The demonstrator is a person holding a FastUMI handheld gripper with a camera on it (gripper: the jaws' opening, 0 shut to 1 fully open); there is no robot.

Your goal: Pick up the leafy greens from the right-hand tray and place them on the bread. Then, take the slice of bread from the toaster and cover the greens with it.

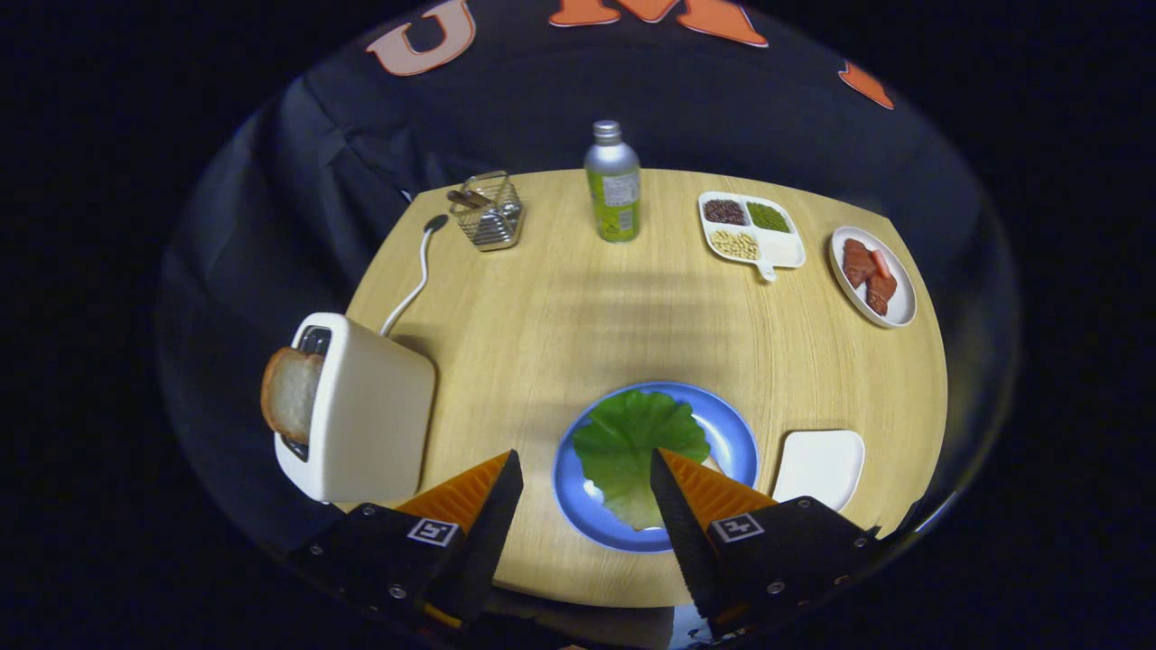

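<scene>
Gripper view, looking down over a round wooden table point(578, 316): gripper point(587, 474) spread wide, fingers gripping nothing, hovering above the near side of the blue plate point(741, 442). Leafy greens point(637, 447) already lying on that plate, between and just beyond the fingertips, with a pale sliver peeking out beneath, probably the bread, though mostly hidden by the leaf. White tray point(820, 465) just right of the plate, bare. First step therefore judged done; second step in hand. Slice of bread point(291, 393) standing up out of the toaster point(366, 411), well to the left of the plate and beyond the left finger. Next move, by this reading: swing left, line both fingers up on either face of the slice, close gently, lift straight up clear of the slot, then carry across and lay flat over the leaf. Farther back, untouched: bottle point(612, 185), wire basket point(489, 212), divided dish of beans point(751, 230), plate of meat slices point(872, 275).
</scene>
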